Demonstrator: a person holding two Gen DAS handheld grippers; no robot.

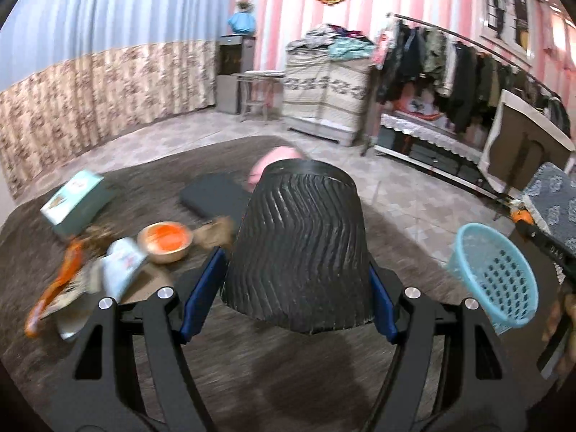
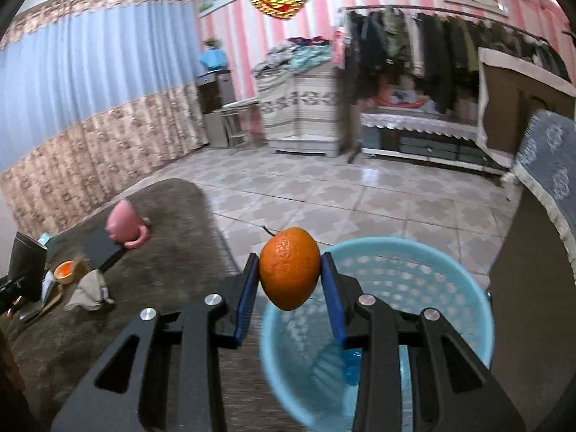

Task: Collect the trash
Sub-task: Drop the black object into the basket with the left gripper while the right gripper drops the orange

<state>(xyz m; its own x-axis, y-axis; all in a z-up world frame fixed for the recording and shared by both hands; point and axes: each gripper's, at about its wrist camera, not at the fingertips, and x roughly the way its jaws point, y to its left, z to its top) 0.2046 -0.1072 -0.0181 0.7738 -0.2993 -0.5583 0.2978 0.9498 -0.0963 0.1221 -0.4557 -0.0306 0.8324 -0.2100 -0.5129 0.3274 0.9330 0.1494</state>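
Orange (image 2: 289,273), pinched in the right tool (image 2: 290,280), may miss the basket (image 2: 464,280); left tool (image 1: 297,280) clamps a black cup (image 1: 298,244).

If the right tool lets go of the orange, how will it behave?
The orange looks round and firm, so it would probably roll on a flat surface. Held only at its sides, it may slip. It hangs over the blue basket, so it would likely drop in.

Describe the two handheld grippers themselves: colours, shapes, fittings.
Both look alike. The left gripper and right gripper each have black angular linkage arms with cut-out slots, round silver pivot pins, and two flat fingers faced with blue pads. No cables, markings or sleeves show in either view.
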